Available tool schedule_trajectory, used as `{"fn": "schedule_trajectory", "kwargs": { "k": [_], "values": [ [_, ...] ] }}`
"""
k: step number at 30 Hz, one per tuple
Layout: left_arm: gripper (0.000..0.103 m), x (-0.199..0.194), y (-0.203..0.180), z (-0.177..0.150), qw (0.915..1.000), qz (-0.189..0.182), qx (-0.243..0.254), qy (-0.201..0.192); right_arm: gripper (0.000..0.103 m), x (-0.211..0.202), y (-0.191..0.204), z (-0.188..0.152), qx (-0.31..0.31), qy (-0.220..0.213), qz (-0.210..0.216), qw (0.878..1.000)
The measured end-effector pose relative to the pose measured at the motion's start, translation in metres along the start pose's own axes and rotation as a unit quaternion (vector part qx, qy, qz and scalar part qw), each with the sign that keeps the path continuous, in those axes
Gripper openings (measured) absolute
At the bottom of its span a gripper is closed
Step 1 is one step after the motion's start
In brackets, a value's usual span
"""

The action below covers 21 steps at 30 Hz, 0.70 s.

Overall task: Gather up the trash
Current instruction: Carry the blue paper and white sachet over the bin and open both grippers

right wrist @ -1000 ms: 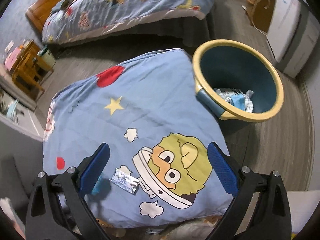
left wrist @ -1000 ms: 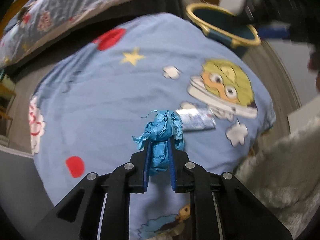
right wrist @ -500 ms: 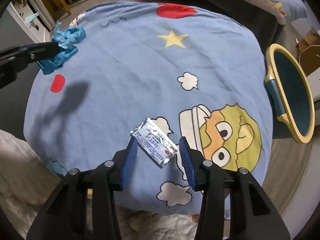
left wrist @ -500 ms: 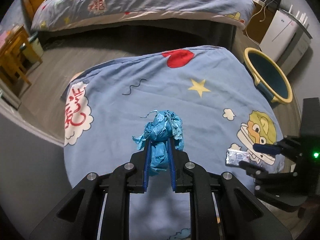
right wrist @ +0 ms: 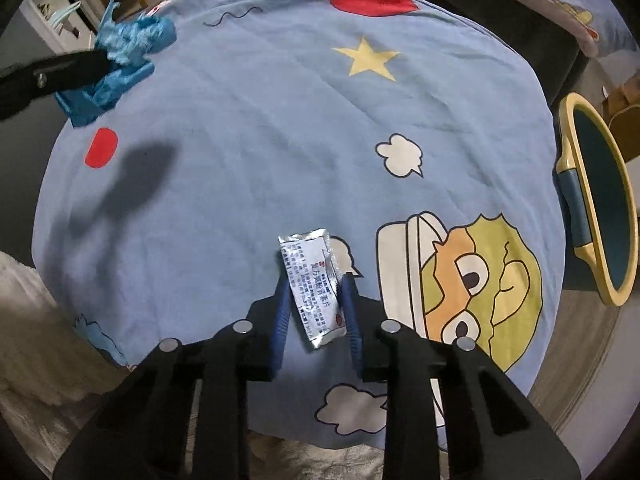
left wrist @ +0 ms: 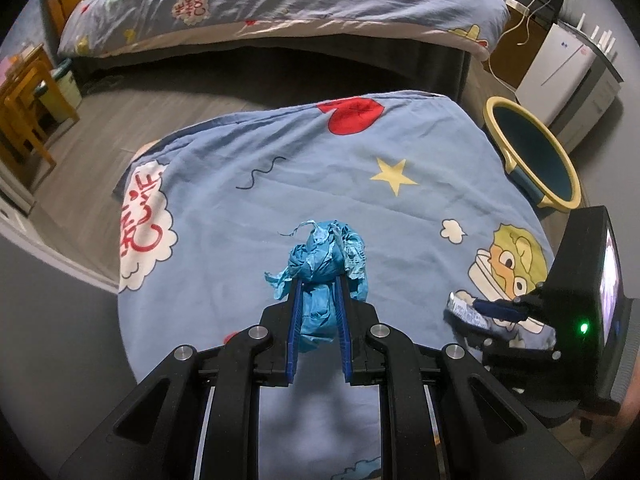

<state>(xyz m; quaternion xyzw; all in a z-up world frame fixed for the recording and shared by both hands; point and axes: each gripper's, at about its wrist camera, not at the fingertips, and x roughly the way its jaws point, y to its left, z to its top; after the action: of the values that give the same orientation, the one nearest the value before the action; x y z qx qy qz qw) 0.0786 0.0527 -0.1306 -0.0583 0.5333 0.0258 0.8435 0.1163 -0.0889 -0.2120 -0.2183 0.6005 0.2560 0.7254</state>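
My left gripper (left wrist: 318, 280) is shut on a crumpled blue wad of trash (left wrist: 324, 264) and holds it above the blue cartoon cloth (left wrist: 280, 184). It also shows in the right wrist view (right wrist: 128, 46) at the far left. A silver printed packet (right wrist: 314, 284) lies on the cloth. My right gripper (right wrist: 316, 280) has its blue fingers close on both sides of the packet, touching its edges. The right gripper also shows in the left wrist view (left wrist: 486, 310) at the packet (left wrist: 464, 310). A yellow-rimmed blue bin (right wrist: 600, 200) stands off the cloth's right edge.
A bed with a cartoon quilt (left wrist: 280, 4) lies beyond the cloth. A white appliance (left wrist: 560, 64) stands behind the bin (left wrist: 536, 156). Wooden furniture (left wrist: 24, 96) is at the far left. A pale fuzzy rug (right wrist: 32, 340) lies below the cloth.
My right gripper came down from over the bin to the packet and narrowed its fingers around it. My left gripper drew back to the left with the blue wad still held.
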Motion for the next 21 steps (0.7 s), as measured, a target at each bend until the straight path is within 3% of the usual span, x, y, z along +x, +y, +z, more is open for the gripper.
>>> {"fn": "schedule_trajectory", "kwargs": {
  "k": [4, 14, 21],
  "values": [
    [0.017, -0.001, -0.001, 0.001, 1.0000, -0.001, -0.001, -0.003, 0.017, -0.014, -0.017, 0.007, 0.034, -0.016, 0.012, 0.999],
    [0.017, -0.004, -0.010, 0.003, 0.9999, -0.008, 0.013, -0.007, 0.016, -0.049, -0.049, 0.008, 0.117, -0.068, 0.031, 0.990],
    [0.017, -0.018, -0.032, 0.006, 0.9984, -0.013, 0.047, -0.030, 0.016, -0.088, -0.073, 0.018, 0.142, -0.131, 0.030, 0.981]
  ]
}}
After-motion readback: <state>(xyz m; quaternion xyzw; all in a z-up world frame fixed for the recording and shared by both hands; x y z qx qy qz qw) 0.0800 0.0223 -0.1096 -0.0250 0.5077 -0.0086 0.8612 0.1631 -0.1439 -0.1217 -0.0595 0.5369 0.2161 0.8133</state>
